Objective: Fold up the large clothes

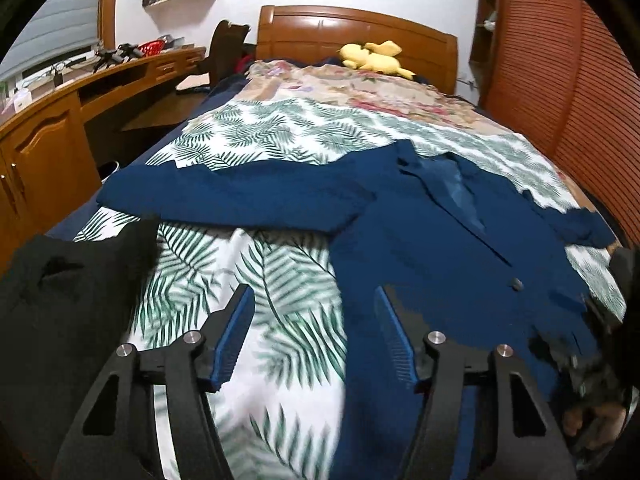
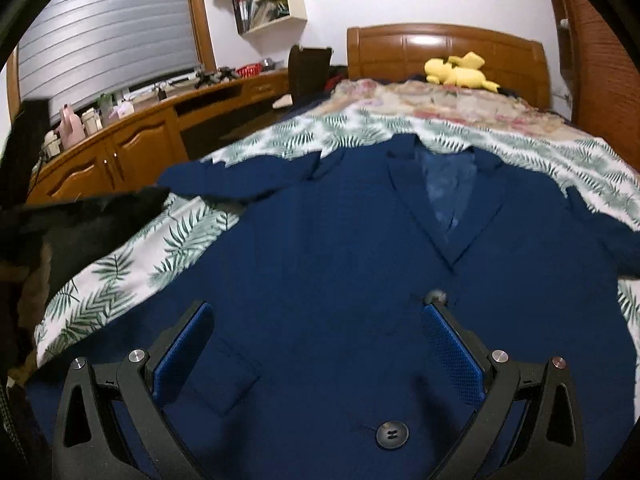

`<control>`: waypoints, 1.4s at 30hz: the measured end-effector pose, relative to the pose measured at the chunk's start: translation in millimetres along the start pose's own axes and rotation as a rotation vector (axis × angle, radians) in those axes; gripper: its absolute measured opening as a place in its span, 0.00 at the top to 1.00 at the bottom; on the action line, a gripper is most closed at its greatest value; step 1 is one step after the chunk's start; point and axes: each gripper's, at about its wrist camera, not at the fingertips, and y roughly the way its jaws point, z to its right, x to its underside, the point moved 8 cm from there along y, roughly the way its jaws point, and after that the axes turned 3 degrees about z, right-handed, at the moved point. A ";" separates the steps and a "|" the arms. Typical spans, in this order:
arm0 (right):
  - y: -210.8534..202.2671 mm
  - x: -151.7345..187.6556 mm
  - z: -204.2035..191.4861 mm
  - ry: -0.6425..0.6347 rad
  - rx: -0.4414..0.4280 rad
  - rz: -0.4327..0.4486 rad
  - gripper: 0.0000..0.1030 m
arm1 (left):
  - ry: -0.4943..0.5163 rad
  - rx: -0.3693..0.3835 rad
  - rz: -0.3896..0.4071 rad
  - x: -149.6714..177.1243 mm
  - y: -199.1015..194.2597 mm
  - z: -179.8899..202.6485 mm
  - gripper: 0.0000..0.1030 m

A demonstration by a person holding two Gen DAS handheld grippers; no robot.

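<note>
Here we see a navy blazer [image 2: 340, 264] lying face up on the palm-leaf bedspread [image 1: 256, 136], its collar toward the wooden headboard [image 2: 444, 48] and one sleeve [image 1: 224, 196] stretched out sideways. Our left gripper [image 1: 314, 300] hangs over the blazer's edge with its jaws spread, holding nothing. Our right gripper [image 2: 320, 308] hovers above the blazer's front, jaws wide apart, near a dark button [image 2: 392, 435]. A yellow plush toy [image 2: 460, 70] rests by the headboard.

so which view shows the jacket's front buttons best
The right wrist view: the blue jacket lies face up below the open right hand-held gripper, with one dark button large and sharp. The left wrist view shows only one small button, off to the side.
</note>
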 end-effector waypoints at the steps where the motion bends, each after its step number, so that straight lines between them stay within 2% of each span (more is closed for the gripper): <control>1: -0.9 0.7 2.5 0.003 -0.005 -0.009 0.00 | -0.011 -0.005 -0.002 -4.9 9.3 -5.4 0.39; 5: -7.8 -3.8 6.5 -0.001 -0.006 -0.018 0.00 | -0.071 -0.022 -0.014 -24.3 44.0 -26.8 0.43; 12: -4.0 -6.3 -3.0 -0.044 0.013 -0.009 0.00 | -0.168 -0.073 -0.035 -45.6 93.9 -58.4 0.44; 19: 10.4 -9.8 -12.3 -0.041 0.017 -0.006 0.00 | -0.280 -0.165 -0.090 -39.1 126.7 -99.5 0.44; 25: 14.0 -10.4 -12.6 -0.037 0.013 -0.005 0.00 | -0.358 -0.161 -0.152 -27.3 152.2 -111.3 0.50; 26: 13.6 -10.2 -12.4 -0.035 0.012 -0.004 0.00 | -0.372 -0.153 -0.156 -26.2 154.8 -111.6 0.53; 28: 13.7 -9.9 -11.3 -0.034 0.010 -0.002 0.00 | -0.415 -0.105 -0.145 -27.3 159.3 -111.0 0.71; 29: 14.3 -9.4 -11.8 -0.035 0.011 -0.003 0.00 | -0.426 -0.094 -0.142 -28.9 160.2 -110.2 0.86; 30: 14.6 -9.1 -11.7 -0.036 0.011 -0.004 0.00 | -0.427 -0.100 -0.140 -31.3 161.1 -110.3 0.94; 32: 14.9 -8.6 -12.3 -0.038 0.012 -0.004 0.00 | -0.395 -0.103 -0.127 -40.0 157.9 -103.3 0.99; 36: 15.1 -7.9 -11.7 -0.034 0.011 -0.004 0.00 | -0.257 -0.129 -0.049 -71.8 131.5 -71.2 0.99; 39: 13.8 -8.7 -10.5 -0.025 0.008 0.001 0.00 | -0.173 -0.097 -0.015 -93.0 110.6 -37.1 0.99; 42: 8.5 -10.9 -9.7 -0.018 0.003 0.003 0.00 | -0.074 -0.037 0.020 -110.0 80.4 15.1 0.99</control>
